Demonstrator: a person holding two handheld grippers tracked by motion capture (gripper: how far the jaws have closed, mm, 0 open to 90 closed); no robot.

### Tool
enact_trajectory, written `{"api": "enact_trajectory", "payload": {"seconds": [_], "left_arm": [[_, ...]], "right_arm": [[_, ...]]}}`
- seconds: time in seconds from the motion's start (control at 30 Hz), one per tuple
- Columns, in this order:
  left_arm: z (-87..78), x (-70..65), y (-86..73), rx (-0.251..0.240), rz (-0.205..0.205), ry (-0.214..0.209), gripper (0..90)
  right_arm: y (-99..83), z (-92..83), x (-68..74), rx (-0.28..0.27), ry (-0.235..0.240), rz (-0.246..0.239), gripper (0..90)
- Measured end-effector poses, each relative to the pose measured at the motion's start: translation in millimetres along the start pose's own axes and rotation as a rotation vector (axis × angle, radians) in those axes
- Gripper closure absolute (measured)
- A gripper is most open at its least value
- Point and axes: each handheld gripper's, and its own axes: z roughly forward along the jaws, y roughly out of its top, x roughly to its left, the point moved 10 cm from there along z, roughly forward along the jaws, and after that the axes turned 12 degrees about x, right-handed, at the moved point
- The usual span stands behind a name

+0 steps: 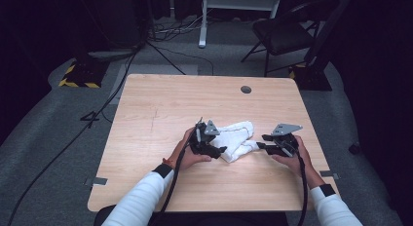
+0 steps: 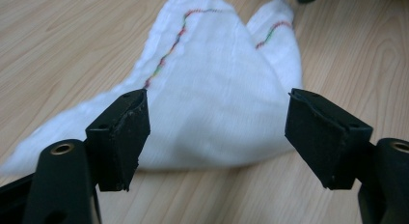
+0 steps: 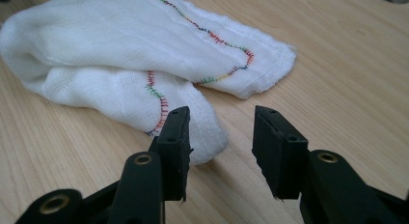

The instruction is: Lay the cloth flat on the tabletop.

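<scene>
Already folded into a rough triangle, the white cotton cloth with rainbow stitching [image 1: 237,140] lies between both released tongs, left tongs [image 1: 218,150] and right tongs [image 1: 261,142] (neither gripping); tidying probably remains.

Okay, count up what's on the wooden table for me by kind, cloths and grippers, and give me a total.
White cloth with multicoloured stitching: 1
Black two-jaw grippers, left gripper and right gripper, both open with nothing clamped: 2
Total on the table: 3
</scene>
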Motion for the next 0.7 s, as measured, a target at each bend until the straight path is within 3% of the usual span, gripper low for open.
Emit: {"api": "enact_trajectory", "payload": {"seconds": [0.1,0.17,0.27,0.37,0.47,0.5,0.57,0.7], "left_arm": [[8.1,-3.1,6.5,0.001,-0.002,-0.018,27.4],[19.0,-9.8,10.3,0.014,0.023,-0.06,31.3],[30.0,-9.9,6.6,0.067,0.04,-0.055,39.6],[31.0,-9.7,5.0,0.074,0.047,-0.062,52.3],[23.4,-6.0,1.3,0.075,0.091,-0.043,68.9],[23.4,-6.0,1.3,0.075,0.091,-0.043,72.7],[17.4,-4.0,-0.3,0.073,0.123,-0.029,77.1],[-2.1,0.3,-9.1,0.075,0.142,-0.024,79.0]], "right_arm": [[-1.4,3.5,-1.3,0.0,0.027,0.024,58.0],[-2.8,7.6,4.6,0.003,0.078,0.025,58.0],[-6.1,14.8,8.6,0.046,0.064,-0.012,58.0],[-7.5,19.8,9.0,0.061,0.063,-0.004,59.1],[-8.3,21.6,10.3,0.063,0.078,-0.01,69.9],[-8.3,21.6,10.3,0.063,0.078,-0.01,69.9],[-8.0,19.2,10.2,0.057,0.055,-0.034,82.2],[-8.2,18.3,8.0,0.06,0.026,-0.039,85.0]]}}
